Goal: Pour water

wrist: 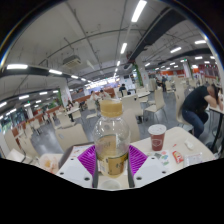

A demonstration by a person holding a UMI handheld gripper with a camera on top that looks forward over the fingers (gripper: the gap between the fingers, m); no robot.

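A clear plastic bottle (112, 140) with an orange cap and a pale label stands upright between my fingers, lifted above the table. My gripper (112, 160) is shut on the bottle, with the purple pads (88, 158) pressing on both its sides. Beyond the fingers to the right, a red and white paper cup (157, 136) stands on the light table (185, 148). The bottle's bottom is hidden behind the gripper body.
A small red item (178, 157) lies on the table right of the cup. A person (197, 103) bends over at the far right. Tables and chairs (72, 130) fill the hall behind, under long ceiling lights.
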